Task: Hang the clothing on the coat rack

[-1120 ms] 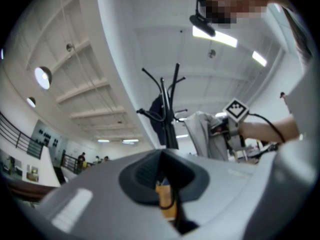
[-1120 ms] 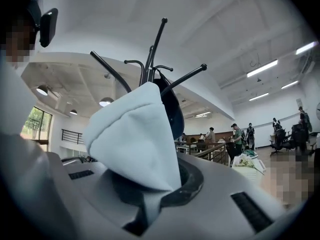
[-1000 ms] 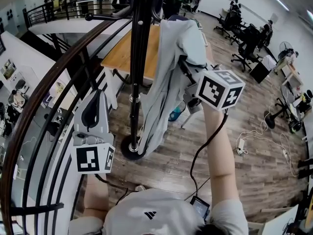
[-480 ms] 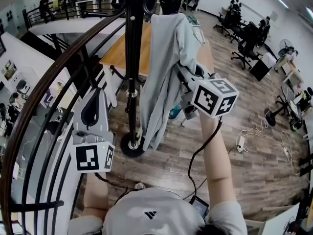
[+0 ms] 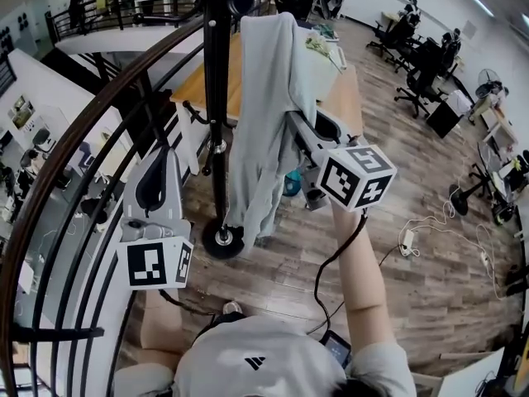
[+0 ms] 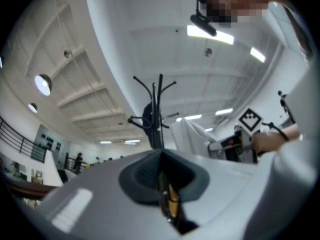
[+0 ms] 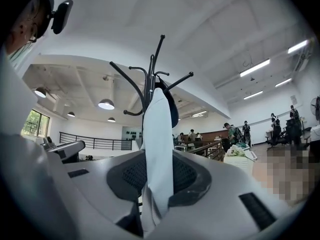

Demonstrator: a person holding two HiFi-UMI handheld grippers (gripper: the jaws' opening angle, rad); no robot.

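A: The right gripper (image 7: 156, 181) is pinching a fold of the pale grey garment (image 5: 264, 114). The left gripper (image 6: 162, 184) is pressed together on nothing.

B: And where's the garment?

A: It's draped beside the coat rack's (image 5: 216, 98) pole, with its top up by the hooks (image 7: 177, 81). I can't tell whether it's caught on one. If it isn't, letting go could drop it to the base.

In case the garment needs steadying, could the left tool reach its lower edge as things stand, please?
Probably yes: the left tool is shut and empty beside the pole, and the garment hangs just past that pole, so it must go round it.
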